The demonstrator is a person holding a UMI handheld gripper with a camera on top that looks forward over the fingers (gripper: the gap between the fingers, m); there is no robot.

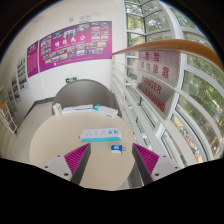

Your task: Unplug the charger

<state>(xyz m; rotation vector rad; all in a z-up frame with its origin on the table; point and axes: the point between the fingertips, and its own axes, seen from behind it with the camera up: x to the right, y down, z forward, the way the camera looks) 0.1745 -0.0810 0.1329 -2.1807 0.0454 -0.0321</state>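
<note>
A white power strip (101,132) lies on the round beige table (60,135), just beyond my fingers. A small blue and white charger (117,148) lies on the table between my fingers, close to the right one, apart from the strip. My gripper (112,158) is open, low over the table's near part. Its two pink pads (78,154) stand wide apart, and neither touches the charger.
Beyond the table stands a grey curved counter (85,95) with a small blue object on it. Pink posters (70,48) hang on the far wall. To the right are tall windows (185,100) with a red-lettered sign (153,75). The table's edge curves near the right finger.
</note>
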